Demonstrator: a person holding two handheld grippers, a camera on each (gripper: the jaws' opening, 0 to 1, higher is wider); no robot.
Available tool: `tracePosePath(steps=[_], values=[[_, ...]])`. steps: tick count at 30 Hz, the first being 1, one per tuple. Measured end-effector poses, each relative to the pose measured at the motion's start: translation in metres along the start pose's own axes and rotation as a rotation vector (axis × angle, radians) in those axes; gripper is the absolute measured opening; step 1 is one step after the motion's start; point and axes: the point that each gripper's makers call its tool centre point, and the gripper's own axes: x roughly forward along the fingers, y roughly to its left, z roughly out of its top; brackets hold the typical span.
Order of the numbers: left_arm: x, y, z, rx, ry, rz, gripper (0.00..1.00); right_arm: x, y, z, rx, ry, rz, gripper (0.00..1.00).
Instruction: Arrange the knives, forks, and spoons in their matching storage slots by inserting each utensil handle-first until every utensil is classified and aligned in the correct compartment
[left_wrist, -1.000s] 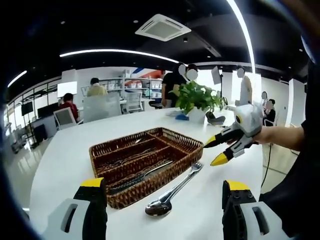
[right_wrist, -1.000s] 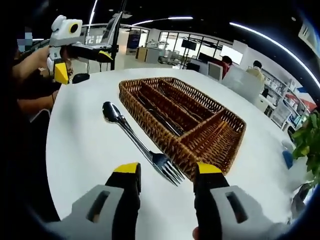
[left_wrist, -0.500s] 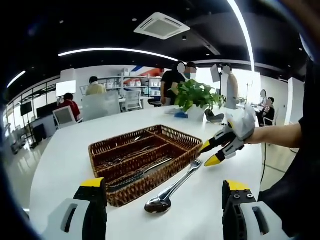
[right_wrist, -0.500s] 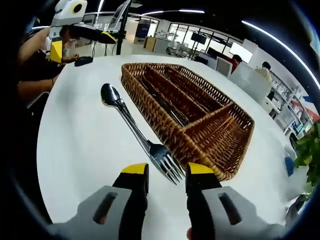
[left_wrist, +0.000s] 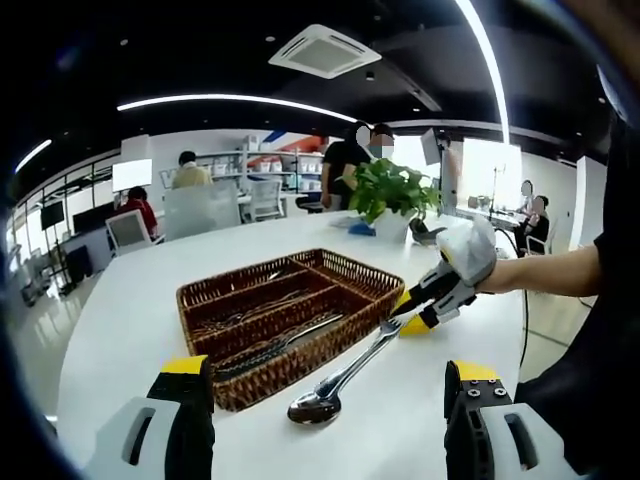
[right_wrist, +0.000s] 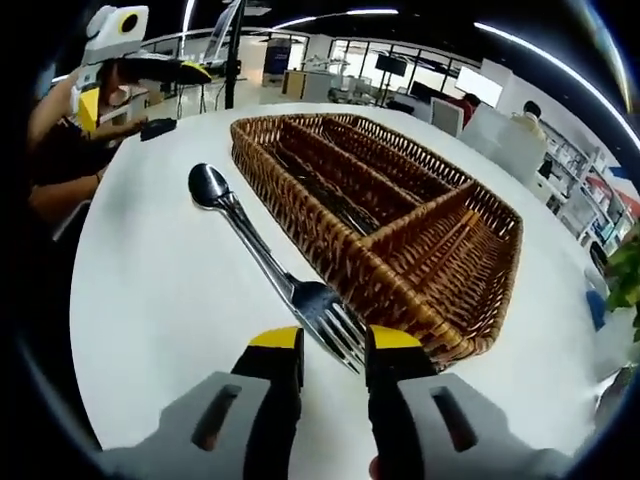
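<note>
A white table (right_wrist: 160, 300) carries a wicker cutlery basket (right_wrist: 400, 250). Just beside the basket lie a spoon (right_wrist: 208, 186) and fork (right_wrist: 325, 315); the right gripper (right_wrist: 335, 345) brackets the fork's tines, jaws narrowly apart. The left gripper (left_wrist: 325, 375), near the basket, gapes wide.

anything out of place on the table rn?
Yes: a fork and a spoon lie end to end on the white table beside the wicker tray, not in its slots. The right gripper straddles the fork's tines. Nothing looks spilled or damaged.
</note>
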Motion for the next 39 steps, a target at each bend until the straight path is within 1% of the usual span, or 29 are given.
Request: tracePosePath(steps=[1,3,5,6,8,9,12,14,15,16,18,19,20,21,22,31,39], values=[[0.000,0.000,0.000,-0.001,0.000,0.000,1.00,0.002,-0.002,0.002,0.011,-0.012,-0.001,0.21],[0.001,0.000,-0.001,-0.002,0.003,0.000,1.00,0.001,-0.002,0.001,0.019,-0.005,0.005,0.19],[0.001,-0.001,-0.002,-0.004,0.004,-0.002,1.00,0.002,-0.002,0.002,0.012,-0.005,0.006,0.17],[0.002,-0.001,-0.002,-0.004,0.005,-0.003,1.00,0.002,-0.001,0.001,0.003,-0.004,0.011,0.14],[0.002,-0.001,-0.003,-0.005,0.007,-0.003,1.00,0.002,0.000,0.001,-0.028,0.003,0.019,0.07],[0.002,-0.001,-0.004,-0.006,0.008,-0.002,1.00,0.004,0.001,0.002,-0.066,-0.008,0.018,0.06],[0.002,0.000,-0.005,-0.008,0.009,0.000,1.00,0.003,0.002,0.001,-0.127,-0.003,0.028,0.04],[0.002,0.001,-0.005,-0.008,0.010,0.002,1.00,0.003,0.002,0.002,-0.162,-0.002,0.024,0.03],[0.002,0.001,-0.005,-0.008,0.011,0.002,1.00,0.003,0.001,0.001,-0.199,0.004,0.018,0.02],[0.002,0.001,-0.005,-0.008,0.012,0.002,1.00,0.002,0.000,0.002,-0.217,0.001,0.010,0.01],[0.002,0.002,-0.006,-0.009,0.015,0.003,1.00,0.001,0.003,0.002,-0.197,-0.006,0.022,0.00],[0.002,0.002,-0.007,-0.006,0.018,0.004,1.00,0.000,0.002,-0.001,-0.128,-0.006,0.016,0.00],[0.002,0.003,-0.007,-0.005,0.019,0.005,1.00,0.001,0.006,0.004,-0.146,-0.038,0.046,0.00],[0.002,0.003,-0.008,-0.005,0.019,0.005,1.00,0.000,0.005,0.003,-0.165,-0.029,0.037,0.00],[0.002,0.004,-0.008,-0.008,0.019,0.005,1.00,-0.002,0.006,0.004,-0.165,-0.036,0.039,0.00],[0.004,0.007,-0.007,-0.001,0.015,0.001,1.00,-0.013,0.011,0.018,-0.135,-0.102,0.065,0.00],[0.001,0.009,-0.008,0.002,0.013,0.005,1.00,-0.021,0.016,0.030,-0.095,-0.152,0.082,0.00]])
